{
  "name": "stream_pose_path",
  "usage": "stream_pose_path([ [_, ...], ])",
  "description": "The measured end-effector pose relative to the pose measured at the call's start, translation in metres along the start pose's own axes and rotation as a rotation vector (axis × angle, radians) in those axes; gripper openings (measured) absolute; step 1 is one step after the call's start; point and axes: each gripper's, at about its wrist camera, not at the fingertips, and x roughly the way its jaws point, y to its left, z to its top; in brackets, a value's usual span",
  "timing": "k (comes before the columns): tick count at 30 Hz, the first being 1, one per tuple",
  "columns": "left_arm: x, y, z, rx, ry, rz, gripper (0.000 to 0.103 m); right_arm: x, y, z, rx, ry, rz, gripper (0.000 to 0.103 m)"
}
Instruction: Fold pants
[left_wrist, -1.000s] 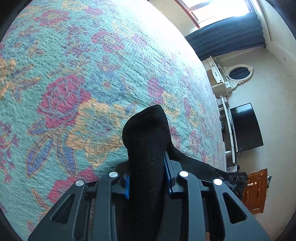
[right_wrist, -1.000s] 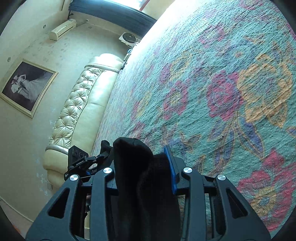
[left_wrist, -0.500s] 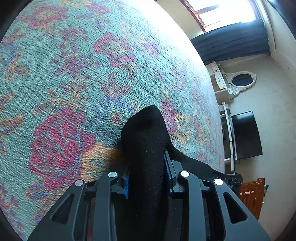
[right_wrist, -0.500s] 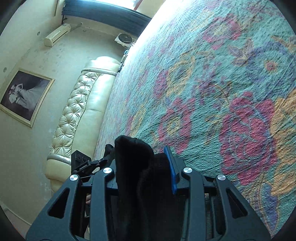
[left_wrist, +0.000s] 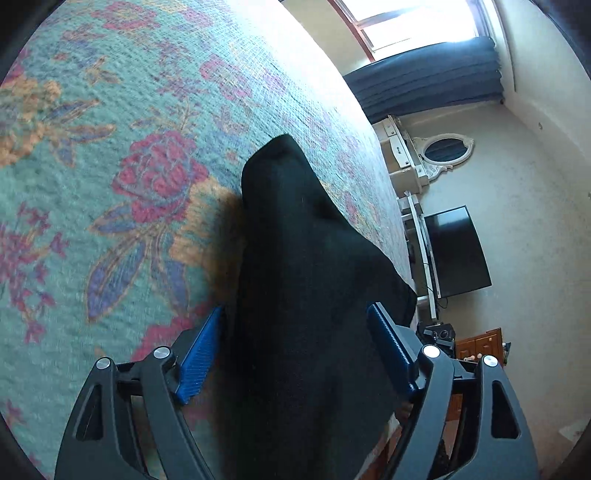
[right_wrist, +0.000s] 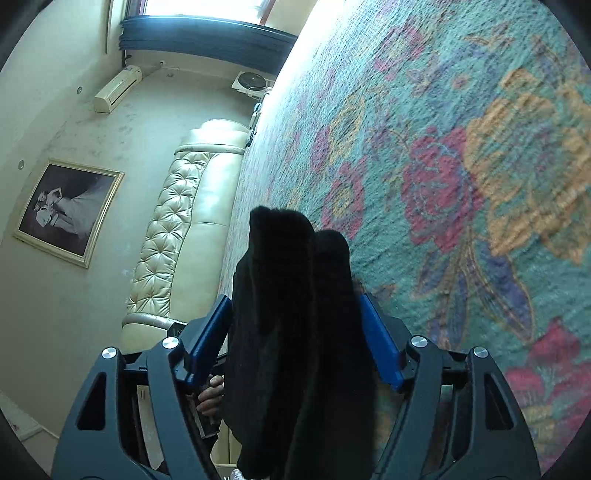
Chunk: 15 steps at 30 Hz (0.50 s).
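Now the black, soft knit pants (left_wrist: 295, 280) lie bunched between the fingers of both grippers, their long axis running straight forward along the fingers onto the teal floral woven bedspread (left_wrist: 110, 155). We see the left gripper (left_wrist: 295, 350) with its jaws just spread, the blue pads standing clear of the cloth. The right gripper (right_wrist: 295, 343) has likewise just been opening, with two dark folds of cloth loose between its pads. Neither is nearer, so we judge both should draw straight back.

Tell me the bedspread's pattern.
The bedspread is teal with red, orange and blue flowers, clearest in the right wrist view.
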Motion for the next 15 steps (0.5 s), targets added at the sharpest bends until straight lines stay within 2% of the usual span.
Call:
stream_pose_path([
  [4,-0.018,0.011,-0.033,-0.088,0.014,-0.059,0.078,-0.012,0.002,-0.027,0.006,0.046,-0.014,0.073],
  [6,-0.025,0.013,-0.046,-0.085,0.008,-0.061,0.078,-0.014,0.004,-0.041,0.009,0.068,-0.009,0.077],
  [11,-0.022,0.004,-0.053,-0.014,0.010,-0.003,0.078,-0.011,0.009,-0.055,0.028,0.056,-0.007,0.083],
  [13,-0.017,0.000,-0.055,-0.006,0.026,-0.009,0.078,-0.008,0.011,-0.058,0.034,0.065,0.005,0.084],
  [15,-0.010,-0.003,-0.053,0.016,0.032,0.031,0.076,-0.005,0.013,-0.060,0.032,0.076,0.005,0.083],
])
